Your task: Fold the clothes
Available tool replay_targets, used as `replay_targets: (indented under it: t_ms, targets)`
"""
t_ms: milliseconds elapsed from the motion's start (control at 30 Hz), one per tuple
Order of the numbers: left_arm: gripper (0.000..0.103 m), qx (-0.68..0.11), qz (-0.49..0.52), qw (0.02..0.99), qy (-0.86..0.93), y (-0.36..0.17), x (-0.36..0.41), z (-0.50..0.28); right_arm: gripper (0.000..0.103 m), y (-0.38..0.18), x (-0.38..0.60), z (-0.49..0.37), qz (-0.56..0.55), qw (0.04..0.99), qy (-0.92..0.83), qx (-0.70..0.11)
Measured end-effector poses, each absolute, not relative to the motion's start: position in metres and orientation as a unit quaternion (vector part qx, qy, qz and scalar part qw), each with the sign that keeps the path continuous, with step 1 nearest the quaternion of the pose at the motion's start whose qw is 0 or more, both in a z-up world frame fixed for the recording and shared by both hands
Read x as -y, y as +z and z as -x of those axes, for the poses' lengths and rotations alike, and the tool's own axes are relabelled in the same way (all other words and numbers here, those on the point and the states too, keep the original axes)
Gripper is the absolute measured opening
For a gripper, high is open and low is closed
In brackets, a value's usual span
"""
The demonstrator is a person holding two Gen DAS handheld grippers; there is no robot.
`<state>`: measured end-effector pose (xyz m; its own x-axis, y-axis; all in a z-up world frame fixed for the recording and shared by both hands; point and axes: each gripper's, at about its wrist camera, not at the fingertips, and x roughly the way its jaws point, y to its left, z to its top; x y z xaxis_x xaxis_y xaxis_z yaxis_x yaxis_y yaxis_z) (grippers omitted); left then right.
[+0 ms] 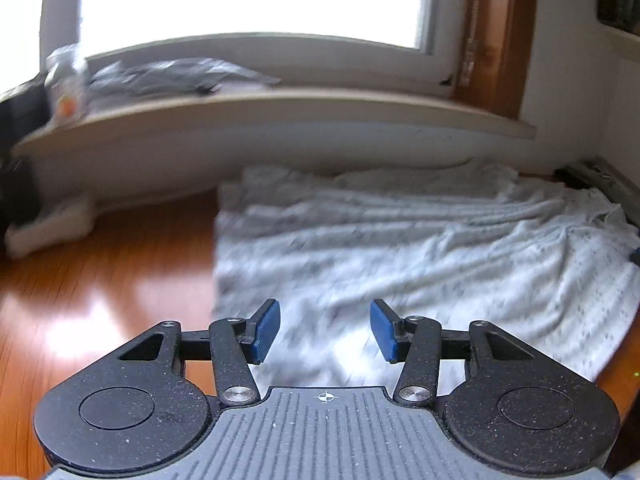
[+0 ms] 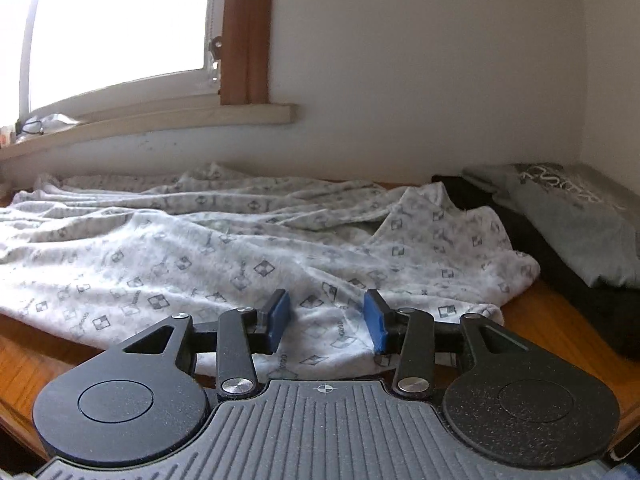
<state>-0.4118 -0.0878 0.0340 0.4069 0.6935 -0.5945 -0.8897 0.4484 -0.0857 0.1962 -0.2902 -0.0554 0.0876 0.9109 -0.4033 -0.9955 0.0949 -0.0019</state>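
Note:
A white garment (image 1: 400,248) with a small grey diamond print lies spread and wrinkled on the wooden table (image 1: 100,280). In the left wrist view my left gripper (image 1: 325,330) hovers over the garment's near left part, jaws apart, nothing between the blue pads (image 1: 266,330). The picture there is blurred. In the right wrist view the same garment (image 2: 224,256) stretches across the table, and my right gripper (image 2: 326,320) stands open just above its near right hem, with cloth showing below the gap but not pinched by the pads (image 2: 376,322).
A window sill (image 1: 280,108) with dark clutter runs along the back wall. At the right, a folded grey shirt (image 2: 572,216) lies on dark clothing (image 2: 600,304) by the corner. A white object (image 1: 48,228) sits at the table's far left. Bare wood (image 2: 48,364) shows in front.

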Motion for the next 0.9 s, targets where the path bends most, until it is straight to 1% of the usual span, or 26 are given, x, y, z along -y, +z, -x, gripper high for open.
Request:
replay_targets:
  t_ms: [133,167,200,233,267,433,467,500,533,733,833,867,900]
  targets:
    - [0.048,-0.240,0.216,0.812,0.486,0.025,0.105,0.423,0.043,-0.054,0.287,-0.196,0.144,0.724,0.657,-0.153]
    - [0.044,-0.237,0.219,0.813,0.485,0.023,0.109,0.425,0.044,-0.054,0.286,-0.196,0.146,0.724,0.656,-0.154]
    - [0.037,-0.232,0.222,0.816,0.480,0.024,0.112,0.425,0.044,-0.054,0.285,-0.197,0.146,0.723,0.657,-0.156]
    - [0.034,-0.227,0.226,0.820,0.475,0.024,0.116,0.425,0.044,-0.053,0.285,-0.198,0.146,0.722,0.658,-0.157]
    - [0.033,-0.222,0.228,0.823,0.470,0.024,0.120,0.425,0.044,-0.053,0.285,-0.198,0.146,0.720,0.659,-0.159]
    - [0.033,-0.240,0.220,0.825,0.461,0.020,0.127,0.409,0.045,-0.055,0.285,-0.199,0.145,0.718,0.663,-0.157]
    - [0.028,-0.244,0.218,0.824,0.462,0.019,0.128,0.407,0.045,-0.055,0.285,-0.198,0.146,0.718,0.663,-0.155]
    - [0.008,-0.246,0.216,0.823,0.464,0.019,0.128,0.405,0.045,-0.055,0.286,-0.198,0.146,0.718,0.663,-0.153]
    - [0.005,-0.239,0.217,0.825,0.463,0.021,0.130,0.407,0.045,-0.055,0.286,-0.198,0.146,0.718,0.664,-0.153]
    - [0.005,-0.208,0.231,0.833,0.459,0.049,0.144,0.420,0.045,-0.055,0.285,-0.199,0.146,0.715,0.667,-0.153]
    - [0.007,-0.245,0.241,0.818,0.462,0.044,0.139,0.419,0.045,-0.054,0.285,-0.198,0.149,0.714,0.666,-0.154]
    - [0.009,-0.262,0.241,0.810,0.466,0.038,0.135,0.417,0.045,-0.054,0.285,-0.198,0.149,0.714,0.667,-0.155]
    - [0.014,-0.267,0.239,0.803,0.475,0.036,0.133,0.417,0.045,-0.054,0.285,-0.198,0.149,0.714,0.667,-0.155]
